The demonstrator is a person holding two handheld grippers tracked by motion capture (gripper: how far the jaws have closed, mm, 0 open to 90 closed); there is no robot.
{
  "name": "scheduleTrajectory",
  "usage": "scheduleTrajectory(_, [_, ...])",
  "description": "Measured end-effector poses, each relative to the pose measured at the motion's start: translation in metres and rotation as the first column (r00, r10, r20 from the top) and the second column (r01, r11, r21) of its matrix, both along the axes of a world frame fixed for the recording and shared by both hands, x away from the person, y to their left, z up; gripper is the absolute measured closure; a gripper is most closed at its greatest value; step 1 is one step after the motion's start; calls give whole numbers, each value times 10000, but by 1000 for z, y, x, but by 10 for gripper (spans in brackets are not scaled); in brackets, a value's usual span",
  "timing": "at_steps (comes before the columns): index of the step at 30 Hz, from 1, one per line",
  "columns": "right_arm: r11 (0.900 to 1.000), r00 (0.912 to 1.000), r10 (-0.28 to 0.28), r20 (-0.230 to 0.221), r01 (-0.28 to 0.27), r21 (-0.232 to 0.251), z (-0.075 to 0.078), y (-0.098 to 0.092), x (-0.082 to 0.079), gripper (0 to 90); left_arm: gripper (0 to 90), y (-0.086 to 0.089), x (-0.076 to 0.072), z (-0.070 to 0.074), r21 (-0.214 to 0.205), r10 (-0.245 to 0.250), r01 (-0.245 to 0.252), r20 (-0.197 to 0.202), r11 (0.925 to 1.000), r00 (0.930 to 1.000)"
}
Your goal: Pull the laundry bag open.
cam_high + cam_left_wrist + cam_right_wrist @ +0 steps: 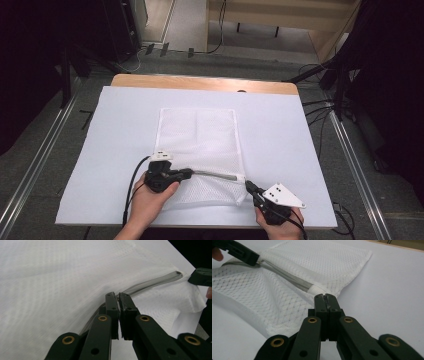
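While both grippers (187, 173) (248, 186) apparently pinch, forearms converge.

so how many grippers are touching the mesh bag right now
2. The left gripper is shut on the grey zipper near the middle of the mesh bag. The right gripper is shut on the bag's near right corner.

We see a wooden tabletop (200, 81) under a white sheet (280, 145), standing on grey carpeted floor (45, 165). Metal rails (357, 165) run along both sides of it. Black cables (315, 107) trail at the right, and pale wooden furniture (280, 15) stands beyond, with dark areas flanking the scene.
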State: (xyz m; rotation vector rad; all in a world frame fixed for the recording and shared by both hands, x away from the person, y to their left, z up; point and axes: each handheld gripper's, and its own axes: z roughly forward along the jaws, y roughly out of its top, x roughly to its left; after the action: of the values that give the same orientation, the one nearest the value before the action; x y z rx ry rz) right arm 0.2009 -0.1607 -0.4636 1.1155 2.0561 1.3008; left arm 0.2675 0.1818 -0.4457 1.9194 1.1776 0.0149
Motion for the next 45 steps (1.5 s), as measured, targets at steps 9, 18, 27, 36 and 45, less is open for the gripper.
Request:
scheduleTrajectory(9, [9999,10000,45,39,-45,-130,0,2,-1,900,880,53,-12,-5,-94,828,-829,-164,9965,9964])
scheduleTrajectory(18, [9999,10000,-42,-49,41,-109,-1,-1,0,900,879,79,-17,-6,-15,1265,-1265,-92,9920,9919])
scheduleTrajectory(27, [9999,10000,-2,-44,1,-108,0,-2,0,900,880,97,-23,-8,86,1637,-1636,-83,9865,9865])
scheduleTrajectory(36, [9999,9999,156,55,-156,4,2,1,-2,900,638,101,-31,-6,-143,1884,-1879,769,9821,9791])
scheduleTrajectory(45, [9974,9990,434,-121,-427,573,-2,-3,-1,824,123,117,-42,7,-68,3305,-3387,2388,9409,9131])
